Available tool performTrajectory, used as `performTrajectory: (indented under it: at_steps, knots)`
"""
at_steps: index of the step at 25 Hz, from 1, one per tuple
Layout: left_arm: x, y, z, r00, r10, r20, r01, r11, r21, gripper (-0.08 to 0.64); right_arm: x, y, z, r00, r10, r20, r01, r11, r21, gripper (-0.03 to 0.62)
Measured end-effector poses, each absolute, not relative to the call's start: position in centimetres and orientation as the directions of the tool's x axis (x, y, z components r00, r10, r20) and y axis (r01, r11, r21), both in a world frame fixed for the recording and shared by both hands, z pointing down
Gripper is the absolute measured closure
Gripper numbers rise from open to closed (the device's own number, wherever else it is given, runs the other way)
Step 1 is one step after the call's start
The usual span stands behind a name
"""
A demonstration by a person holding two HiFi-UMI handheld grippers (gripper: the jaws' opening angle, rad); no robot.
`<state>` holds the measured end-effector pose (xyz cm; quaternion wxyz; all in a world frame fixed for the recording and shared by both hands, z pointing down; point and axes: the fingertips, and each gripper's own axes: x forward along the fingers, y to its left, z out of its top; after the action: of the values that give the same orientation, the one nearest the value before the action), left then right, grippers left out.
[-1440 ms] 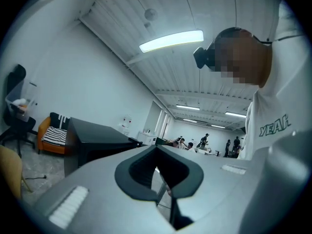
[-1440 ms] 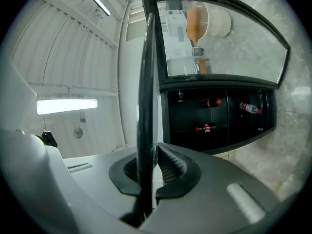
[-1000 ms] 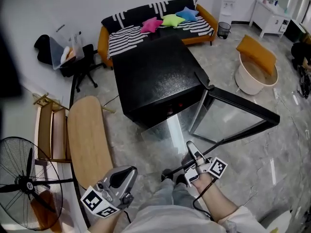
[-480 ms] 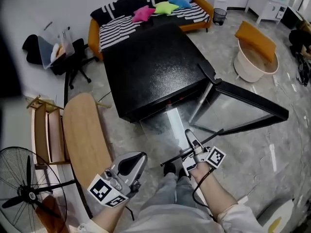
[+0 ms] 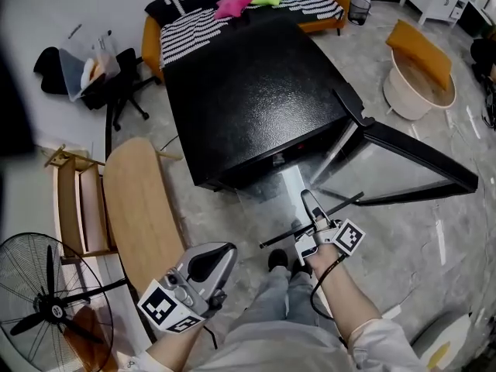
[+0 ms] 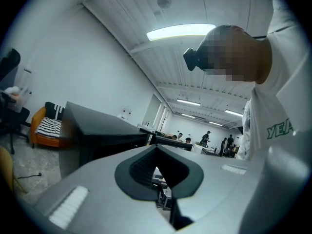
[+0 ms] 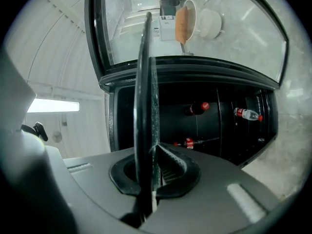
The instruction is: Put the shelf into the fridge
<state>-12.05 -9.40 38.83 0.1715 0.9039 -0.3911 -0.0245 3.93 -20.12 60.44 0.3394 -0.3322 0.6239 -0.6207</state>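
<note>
Item one, the black glossy box-shaped fridge (image 5: 248, 91): it stands open toward you on the marbled grey floor (image 5: 403, 239), its dark interior in front of the right gripper. Item two, the glass-panelled black-framed fridge door (image 5: 403, 173): it is swung out to your right, so a wide sweep could knock the load against its frame or pane. Item three, the thin dark-rimmed flat shelf (image 7: 145, 82): it is outside the fridge, just before the opening and turned on edge. You probably need to lay it flat before it enters, or a corner may strike the cabinet rim. Item four, the right gripper (image 5: 308, 206): its fingers are pinched on one edge of the shelf, with the rest of the panel reaching out unsupported. From so narrow a hold the panel may pivot or slide out, most likely during the turn, and a drop onto the hard floor could crack it. Item five, the left gripper (image 6: 157, 152): it is low at your left, well apart from the shelf, with its fingers drawn together and nothing between them, so it lends no second support. Item six, three red-capped bottles (image 7: 197, 107) (image 7: 246, 113) (image 7: 187, 143): they are already inside, and a shelf pushed in at the wrong level may jam against them or tip them.
</note>
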Motion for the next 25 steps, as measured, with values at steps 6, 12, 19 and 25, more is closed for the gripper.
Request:
performTrajectory:
  at_steps: [6, 12, 19, 25]
  knots:
    - [-13.4, -9.7, 39.8, 0.683, -0.722, 0.113, -0.709, -0.618, 0.339, 0.565, 3.1, -21.7, 61.6, -0.535, -0.845, -0.016, 0.013, 0.01, -1.0, 0.575]
    - [-14.1, -10.3, 40.3, 0.684, -0.72, 0.119, -0.708, -0.615, 0.346, 0.565, 2.3, -23.4, 62.5, -0.534, -0.845, -0.017, -0.001, 0.02, -1.0, 0.575]
    - [-15.0, -11.0, 40.8, 0.68, -0.723, 0.123, -0.711, -0.61, 0.351, 0.565, 1.3, -24.9, 62.8, -0.523, -0.851, -0.036, -0.001, 0.043, -0.999, 0.575]
    - [-15.6, -11.4, 40.9, 0.675, -0.727, 0.127, -0.715, -0.603, 0.354, 0.565, 0.1, -26.3, 62.9, -0.517, -0.855, -0.041, 0.015, 0.039, -0.999, 0.575]
